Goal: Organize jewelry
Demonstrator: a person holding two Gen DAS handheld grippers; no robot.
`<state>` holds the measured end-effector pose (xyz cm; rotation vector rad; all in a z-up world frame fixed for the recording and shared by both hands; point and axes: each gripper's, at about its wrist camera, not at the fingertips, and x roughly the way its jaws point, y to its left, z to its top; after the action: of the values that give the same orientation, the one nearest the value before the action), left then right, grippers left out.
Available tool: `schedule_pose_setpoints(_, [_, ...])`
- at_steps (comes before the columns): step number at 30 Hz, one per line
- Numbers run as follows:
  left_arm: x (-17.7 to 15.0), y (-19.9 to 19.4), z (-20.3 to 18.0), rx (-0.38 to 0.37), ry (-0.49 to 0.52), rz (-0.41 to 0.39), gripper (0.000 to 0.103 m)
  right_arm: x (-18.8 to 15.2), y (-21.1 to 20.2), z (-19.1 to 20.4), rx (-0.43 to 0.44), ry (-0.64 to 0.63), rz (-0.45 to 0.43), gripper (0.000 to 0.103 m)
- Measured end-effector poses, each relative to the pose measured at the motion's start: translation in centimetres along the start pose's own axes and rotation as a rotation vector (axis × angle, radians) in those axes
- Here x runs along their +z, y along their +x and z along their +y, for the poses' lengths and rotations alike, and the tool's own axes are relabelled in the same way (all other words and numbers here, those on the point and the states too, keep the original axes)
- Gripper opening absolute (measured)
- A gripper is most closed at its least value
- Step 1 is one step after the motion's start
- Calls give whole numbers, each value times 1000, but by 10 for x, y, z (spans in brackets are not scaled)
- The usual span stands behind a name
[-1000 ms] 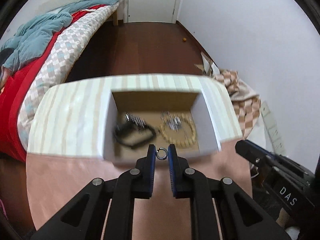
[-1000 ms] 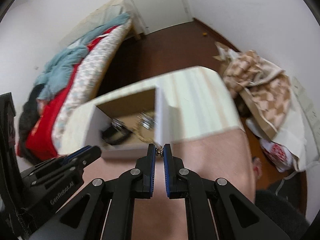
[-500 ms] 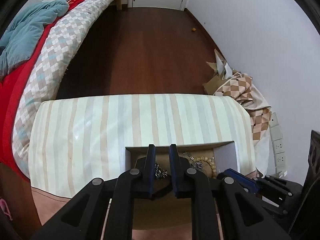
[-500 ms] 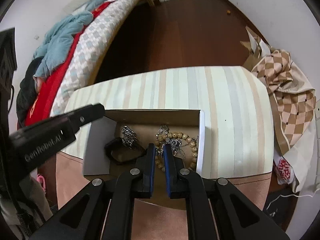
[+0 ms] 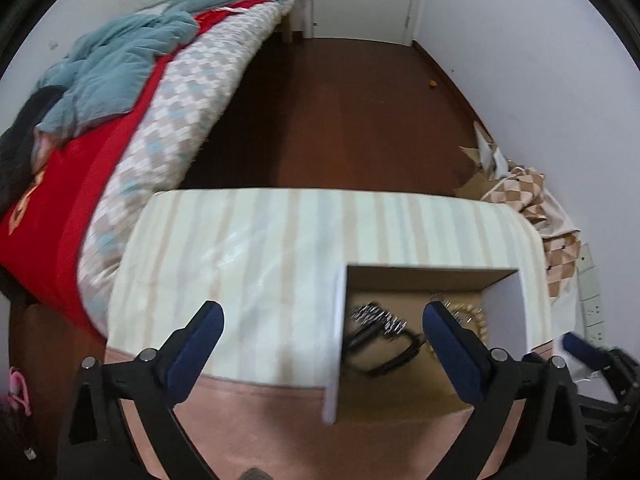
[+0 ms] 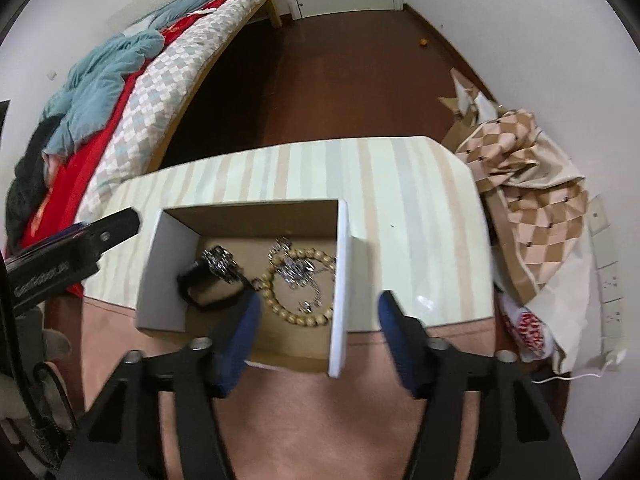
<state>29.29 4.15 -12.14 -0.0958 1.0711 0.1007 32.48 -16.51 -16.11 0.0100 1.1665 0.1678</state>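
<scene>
A bed with a red sheet, a diamond-patterned quilt and a crumpled teal blanket (image 5: 120, 64) fills the left of the room, beside dark brown wooden flooring (image 5: 340, 112). Near the right wall lies a heap of brown-and-cream checked cloth (image 6: 532, 200).

In front stands a table under a pale striped cloth (image 6: 400, 200) laid over a plain pink one (image 6: 320, 408). On it sits an open white cardboard box with a brown inside (image 6: 344, 280), straddling the near edge of the striped cloth.

The left gripper (image 5: 322, 330) has its 2 blue-padded fingers (image 5: 196, 344) spread wide with nothing between them; it hangs above the box's left wall, 1 finger over the striped cloth and the other over the box interior. The right gripper (image 6: 316, 320) is also spread wide and empty, straddling the box's right wall, its left finger (image 6: 240, 332) over the box floor and its right finger over the cloth outside.

All visible jewelry lies on the box floor. A black band-shaped bracelet (image 6: 208, 286) rests at the left, with a small silver chain cluster (image 6: 220, 260) touching its upper edge. To the right lies a round bracelet of cream wooden beads (image 6: 298, 284), and a tangled silver chain piece (image 6: 296, 270) rests across it. In the left wrist view these pieces are blurred.
</scene>
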Motion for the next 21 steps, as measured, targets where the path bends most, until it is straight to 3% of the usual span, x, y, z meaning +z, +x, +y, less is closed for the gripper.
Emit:
schedule_pose_setpoints(2, [-8, -2, 2, 29, 0, 1, 102, -6, -3, 3, -40, -12, -1, 95])
schedule_pose_setpoints(3, [-12, -3, 3, 42, 3, 3, 102, -9, -5, 5, -50, -15, -2, 96])
schedule_pose_setpoints(13, [-53, -50, 3, 100, -1, -44, 102, -43, -54, 7, -118, -3, -67, 100])
schedule_pose_setpoints(21, [-85, -123, -2, 62, -7, -133, 102, -73, -127, 9, -131, 9, -160, 100])
